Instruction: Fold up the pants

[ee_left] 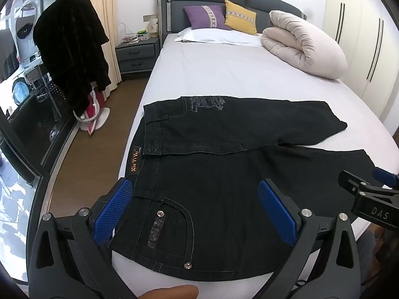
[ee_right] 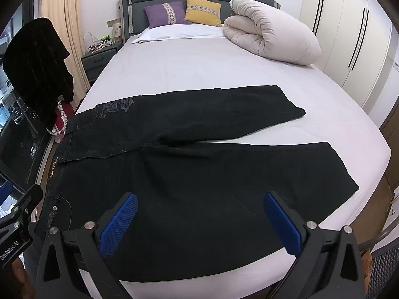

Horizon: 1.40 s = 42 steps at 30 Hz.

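Note:
Black jeans (ee_left: pixel 224 154) lie flat across the foot of the bed, waistband to the left, both legs spread apart to the right. They also show in the right wrist view (ee_right: pixel 199 169). My left gripper (ee_left: pixel 197 209) is open and empty above the near hip and front pocket (ee_left: pixel 169 226). My right gripper (ee_right: pixel 202 224) is open and empty above the near leg's thigh. The right gripper shows at the right edge of the left wrist view (ee_left: pixel 369 196). The near leg's hem (ee_right: pixel 341 164) lies by the bed's right edge.
The bed (ee_left: pixel 224 69) has a white sheet. A rolled beige duvet (ee_left: pixel 304 42) and pillows (ee_left: pixel 224 17) lie at its head. A nightstand (ee_left: pixel 137 54) and a dark coat on a rack (ee_left: pixel 72 49) stand left. Wardrobes (ee_right: pixel 349 37) stand right.

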### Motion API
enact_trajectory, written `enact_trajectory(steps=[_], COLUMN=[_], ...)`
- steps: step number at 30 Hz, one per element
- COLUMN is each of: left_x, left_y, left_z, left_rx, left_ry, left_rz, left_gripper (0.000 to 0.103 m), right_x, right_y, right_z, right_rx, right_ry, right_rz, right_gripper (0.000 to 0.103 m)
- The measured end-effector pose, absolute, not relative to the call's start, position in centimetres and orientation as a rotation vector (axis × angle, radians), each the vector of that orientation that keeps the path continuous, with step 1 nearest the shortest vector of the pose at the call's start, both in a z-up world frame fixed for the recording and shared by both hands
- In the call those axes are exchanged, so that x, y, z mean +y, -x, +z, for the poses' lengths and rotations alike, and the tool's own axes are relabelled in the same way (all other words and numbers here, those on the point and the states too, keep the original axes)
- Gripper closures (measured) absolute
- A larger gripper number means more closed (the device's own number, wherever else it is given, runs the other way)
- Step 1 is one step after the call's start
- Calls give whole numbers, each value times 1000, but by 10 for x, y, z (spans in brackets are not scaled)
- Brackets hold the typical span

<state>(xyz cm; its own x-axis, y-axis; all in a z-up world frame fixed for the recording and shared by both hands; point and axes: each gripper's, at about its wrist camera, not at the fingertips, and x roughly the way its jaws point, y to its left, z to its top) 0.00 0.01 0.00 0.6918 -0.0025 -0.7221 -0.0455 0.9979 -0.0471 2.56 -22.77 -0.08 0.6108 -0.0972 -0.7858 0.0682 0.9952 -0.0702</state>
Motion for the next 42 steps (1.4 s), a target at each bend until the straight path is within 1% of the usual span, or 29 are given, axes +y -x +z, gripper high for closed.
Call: enact_trajectory(steps=[42], left_x=[-1], left_y=[-1], left_z=[-4], left_rx=[814], left_ry=[47], left_rz=[30], left_gripper=[0], right_x=[-226], right_y=[-23], right_z=[-5], right_rx=[915], right_ry=[28], right_rz=[-93], right_gripper=[0])
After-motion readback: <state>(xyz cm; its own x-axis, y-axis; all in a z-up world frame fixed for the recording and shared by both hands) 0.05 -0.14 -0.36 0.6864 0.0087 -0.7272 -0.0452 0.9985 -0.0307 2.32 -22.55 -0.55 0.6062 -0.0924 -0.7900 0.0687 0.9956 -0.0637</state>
